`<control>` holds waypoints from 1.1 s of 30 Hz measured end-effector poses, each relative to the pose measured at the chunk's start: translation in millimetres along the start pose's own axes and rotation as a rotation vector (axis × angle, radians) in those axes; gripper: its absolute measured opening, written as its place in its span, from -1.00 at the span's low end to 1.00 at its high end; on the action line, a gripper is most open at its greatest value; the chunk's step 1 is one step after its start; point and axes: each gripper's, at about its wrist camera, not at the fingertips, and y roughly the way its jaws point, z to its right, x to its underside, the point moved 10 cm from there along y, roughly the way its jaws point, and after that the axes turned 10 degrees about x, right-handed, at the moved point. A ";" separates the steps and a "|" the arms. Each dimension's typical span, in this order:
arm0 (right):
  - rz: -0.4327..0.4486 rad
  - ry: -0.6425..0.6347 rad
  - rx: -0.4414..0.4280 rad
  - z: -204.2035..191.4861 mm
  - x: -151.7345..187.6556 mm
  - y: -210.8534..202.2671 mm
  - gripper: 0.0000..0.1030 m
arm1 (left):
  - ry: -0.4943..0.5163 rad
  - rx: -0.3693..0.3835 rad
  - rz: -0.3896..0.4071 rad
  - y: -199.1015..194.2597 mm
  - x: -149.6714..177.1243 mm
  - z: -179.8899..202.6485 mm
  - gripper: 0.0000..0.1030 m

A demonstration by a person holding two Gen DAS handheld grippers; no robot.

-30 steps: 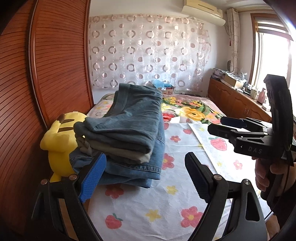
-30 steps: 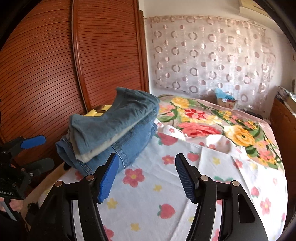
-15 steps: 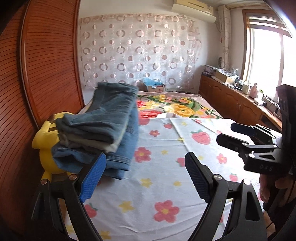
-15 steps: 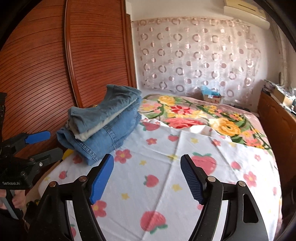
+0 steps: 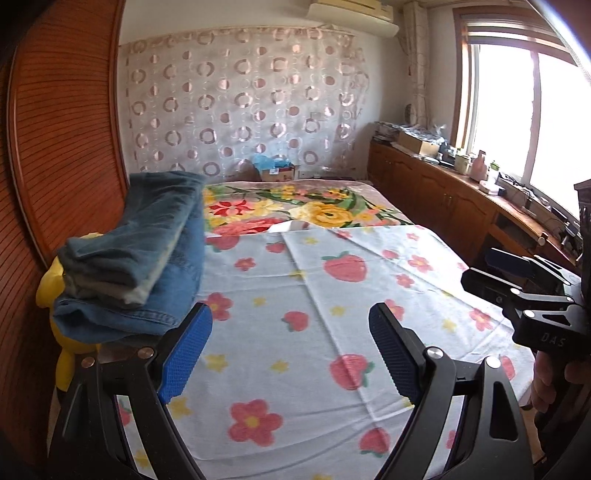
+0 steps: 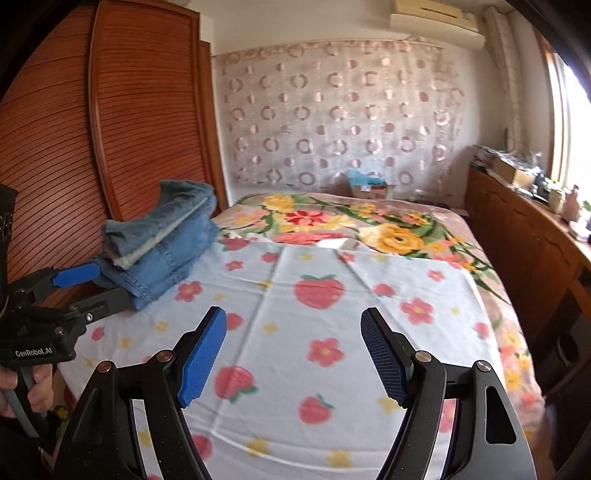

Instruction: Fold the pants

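Both my grippers have pulled back from the folded pants point(image 5: 136, 258). Left gripper point(image 5: 290, 354) and right gripper point(image 6: 293, 354) have jaws wide open, holding nothing above the bed point(image 6: 314, 332).

Strawberry-and-flower sheet point(image 5: 314, 332) spread flat over the near part of the bed, w/ a big floral blanket point(image 5: 314, 208) showing beyond it. Yellow plush toy point(image 5: 50, 291) wedged at the sheet's left edge by the slatted wood wardrobe point(image 6: 55, 147). Circle-print curtain point(image 6: 340, 118) across the back wall, AC unit point(image 5: 351, 16) above, cardboard box point(image 6: 369, 190) below it, cluttered wood cabinet point(image 5: 443, 192) along the window point(image 5: 517, 122) side.
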 end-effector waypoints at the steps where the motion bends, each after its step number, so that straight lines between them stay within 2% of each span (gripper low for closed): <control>1: 0.001 0.007 0.008 2.8 0.2 -2.9 0.49 | 0.007 0.002 0.002 0.1 -2.3 5.6 0.70; 5: 0.012 0.037 0.030 12.8 -1.7 -15.3 0.50 | 0.021 0.011 0.017 -0.4 -10.0 22.2 0.70; 12: 0.035 0.055 0.052 7.9 -3.9 -23.7 0.58 | 0.048 0.015 0.041 -8.3 -22.8 40.4 0.70; 28: 0.153 0.067 0.085 9.9 -2.6 -60.6 0.59 | 0.067 -0.012 0.116 -44.6 -38.1 48.1 0.70; 33: 0.170 0.061 0.088 9.8 -0.1 -60.4 0.59 | 0.067 -0.010 0.130 -50.7 -39.3 49.4 0.70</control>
